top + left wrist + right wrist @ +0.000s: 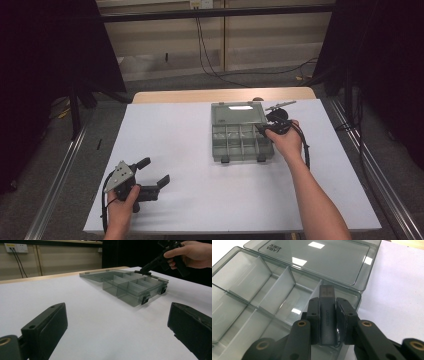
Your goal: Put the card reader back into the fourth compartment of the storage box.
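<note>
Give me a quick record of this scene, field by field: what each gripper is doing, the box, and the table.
right gripper: shut on a dark USB stick, plug end pointing at the box
left gripper: open, nothing between its jaws, low over the table
box: clear grey organiser, lid folded back flat, compartments look empty
table: white top
stick position: over the compartments on the box's right side

Raised lettering is carried on the open lid [317, 262] of the compartment box, seen upside down near one corner; it appears to read "VIBAJ", followed by small characters that cannot be made out. Faint lettering is printed along the USB adapter [327, 315], resembling "UGREEN", but not read with certainty.
</note>
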A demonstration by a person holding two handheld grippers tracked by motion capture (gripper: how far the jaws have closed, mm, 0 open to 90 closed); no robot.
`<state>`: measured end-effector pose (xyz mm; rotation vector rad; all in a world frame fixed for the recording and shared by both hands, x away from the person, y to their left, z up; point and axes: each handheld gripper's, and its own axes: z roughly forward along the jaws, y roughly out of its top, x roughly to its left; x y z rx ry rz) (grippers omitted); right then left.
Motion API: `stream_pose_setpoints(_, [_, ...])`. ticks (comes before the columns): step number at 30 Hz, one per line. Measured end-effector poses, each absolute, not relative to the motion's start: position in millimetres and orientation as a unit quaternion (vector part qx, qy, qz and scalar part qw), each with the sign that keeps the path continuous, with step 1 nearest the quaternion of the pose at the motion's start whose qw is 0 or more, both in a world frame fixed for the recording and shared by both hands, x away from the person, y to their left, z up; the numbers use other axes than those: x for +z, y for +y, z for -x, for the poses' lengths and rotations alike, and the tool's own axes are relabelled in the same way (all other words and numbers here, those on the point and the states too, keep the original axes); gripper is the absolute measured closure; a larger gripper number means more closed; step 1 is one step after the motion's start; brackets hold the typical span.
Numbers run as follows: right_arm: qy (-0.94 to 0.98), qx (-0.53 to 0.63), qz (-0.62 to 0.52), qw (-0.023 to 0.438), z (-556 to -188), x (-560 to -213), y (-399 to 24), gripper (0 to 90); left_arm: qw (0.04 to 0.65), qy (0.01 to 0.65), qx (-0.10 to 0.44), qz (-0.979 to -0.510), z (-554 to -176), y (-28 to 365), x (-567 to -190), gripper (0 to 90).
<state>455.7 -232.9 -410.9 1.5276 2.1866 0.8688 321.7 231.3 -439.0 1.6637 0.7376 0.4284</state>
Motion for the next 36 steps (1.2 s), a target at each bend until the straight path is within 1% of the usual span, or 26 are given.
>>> stream_pose_setpoints(24, [0.766,0.304,-0.54,0.169,-457.9,-414.0,-231.9,74.3,0.594,0.319,0.183,-0.715,-321.7,231.1,-439.4,3.0])
stream_pose_setpoints(32, [0.768,0.309,-0.535,0.169,-456.1,-411.8,-234.1,70.2,0.592,0.323,0.18,-0.716,-321.9,230.7,-440.0,3.0])
stream_pose_setpoints(36, [0.761,0.321,-0.537,0.172,-453.9,-408.2,-239.0,63.4,0.593,0.323,0.174,-0.717,-323.4,230.3,-440.7,3.0])
